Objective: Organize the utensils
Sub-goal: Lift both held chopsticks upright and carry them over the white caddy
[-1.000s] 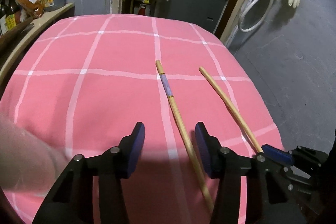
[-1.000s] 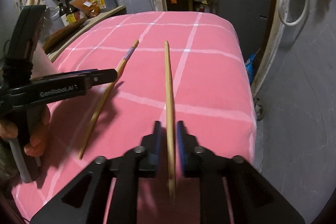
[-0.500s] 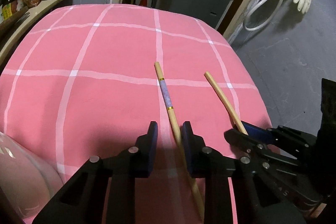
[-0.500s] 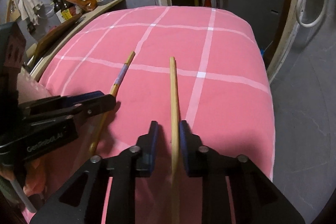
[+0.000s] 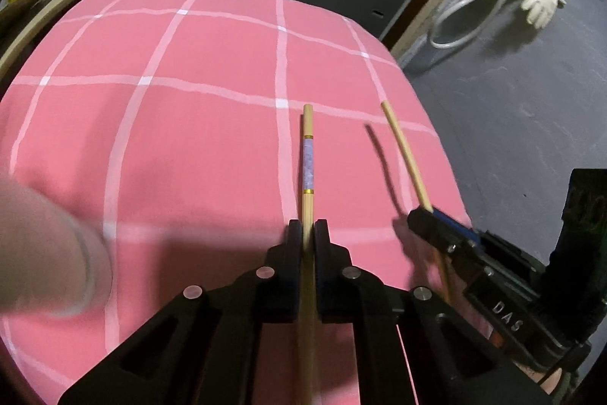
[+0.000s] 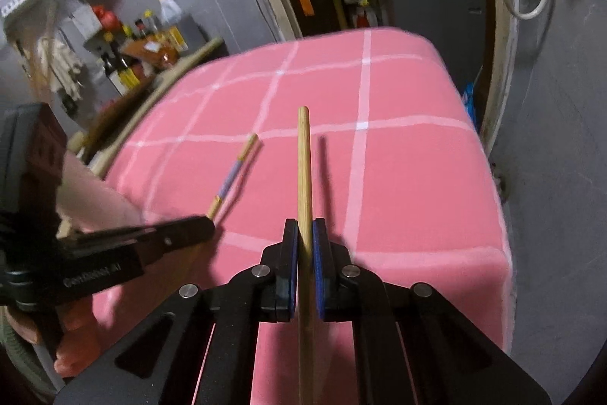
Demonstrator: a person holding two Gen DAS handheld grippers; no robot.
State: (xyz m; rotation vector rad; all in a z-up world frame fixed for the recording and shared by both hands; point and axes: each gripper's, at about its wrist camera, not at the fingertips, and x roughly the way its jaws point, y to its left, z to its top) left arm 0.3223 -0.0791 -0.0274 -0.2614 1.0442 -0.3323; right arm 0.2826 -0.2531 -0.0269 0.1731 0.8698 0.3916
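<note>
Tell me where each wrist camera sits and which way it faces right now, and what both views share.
Left wrist: on the left gripper, angled down at the pink checked tablecloth; jaws closed on the purple-banded wooden chopstick; right gripper at right.
Right wrist: on the right gripper, angled down; jaws closed on the plain wooden chopstick; a hand with the left gripper at left.
Shared: both chopsticks, both grippers, the cloth.

Right gripper [image 6: 304, 230], bottom centre of frame: jaws have just closed, pads pressed on plain chopstick [image 6: 304, 162], lifted above its shadow on pink checked cloth [image 6: 409, 177]. Left gripper [image 6: 197, 230], lower left, grips banded chopstick [image 6: 235, 173]. Bottles [image 6: 125, 71] upper left.
</note>
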